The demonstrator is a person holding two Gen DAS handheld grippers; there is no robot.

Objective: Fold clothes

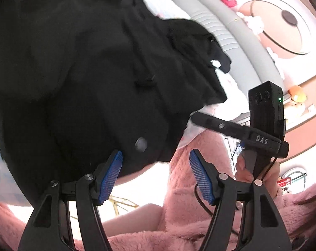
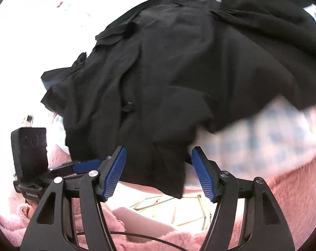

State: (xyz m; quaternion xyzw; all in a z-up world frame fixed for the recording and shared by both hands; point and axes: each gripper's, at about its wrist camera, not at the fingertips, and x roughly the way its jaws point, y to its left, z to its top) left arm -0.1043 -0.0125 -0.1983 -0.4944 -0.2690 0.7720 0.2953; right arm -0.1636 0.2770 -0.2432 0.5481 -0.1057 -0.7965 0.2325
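Black garment lay crumpled, filling the left wrist view from 9 to 1 o'clock, its hem hanging down at 6 o'clock over a pink fleece sleeve. Left gripper stood released, blue pads spread, cloth edge near the pad at 7 o'clock, none pinched. Right gripper likewise unclenched, a flap of the garment dangling between its pads without being pressed. Grey ribbed cushion seen at 1 o'clock.
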